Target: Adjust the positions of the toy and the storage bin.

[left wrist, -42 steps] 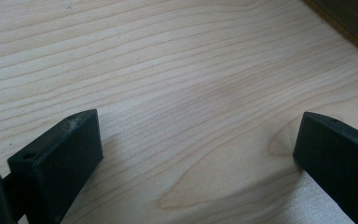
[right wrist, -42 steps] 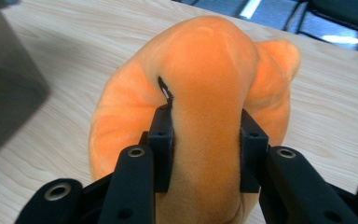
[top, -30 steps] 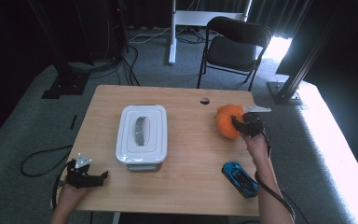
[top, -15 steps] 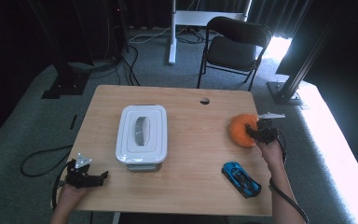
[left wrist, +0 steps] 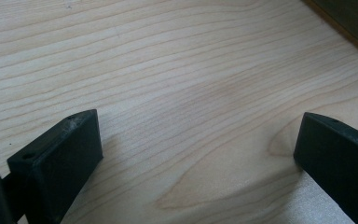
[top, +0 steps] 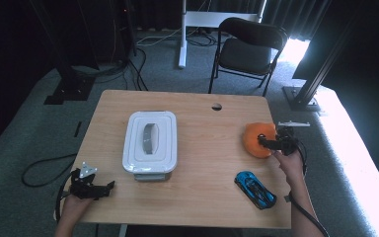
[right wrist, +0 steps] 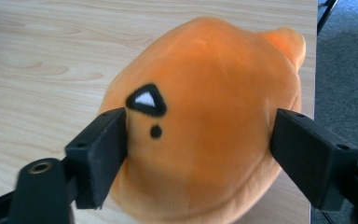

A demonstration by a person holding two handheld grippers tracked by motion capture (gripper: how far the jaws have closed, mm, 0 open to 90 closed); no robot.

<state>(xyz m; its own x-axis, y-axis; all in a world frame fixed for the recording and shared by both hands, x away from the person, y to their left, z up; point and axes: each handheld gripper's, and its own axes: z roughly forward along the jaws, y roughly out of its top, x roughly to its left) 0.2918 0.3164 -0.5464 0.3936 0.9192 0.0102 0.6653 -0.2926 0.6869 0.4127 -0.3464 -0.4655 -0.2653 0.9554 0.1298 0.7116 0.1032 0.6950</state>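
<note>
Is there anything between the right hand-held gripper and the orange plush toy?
No, nothing visible stands between them. The orange plush toy already lies between the jaws of the right hand-held gripper, which have just been opening. The left jaw is at the toy's side; the right one looks just clear. The blue toy car lies nearer the person, apart.

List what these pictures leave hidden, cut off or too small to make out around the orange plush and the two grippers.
- Orange plush toy: its underside is cut off by the bottom edge of the right gripper view.
- Right gripper: too small in the high view to judge whether the pads touch the plush.
- White lidded box: the lid hides its contents.
- Left gripper: its body lies below the left gripper view's bottom edge.
</note>
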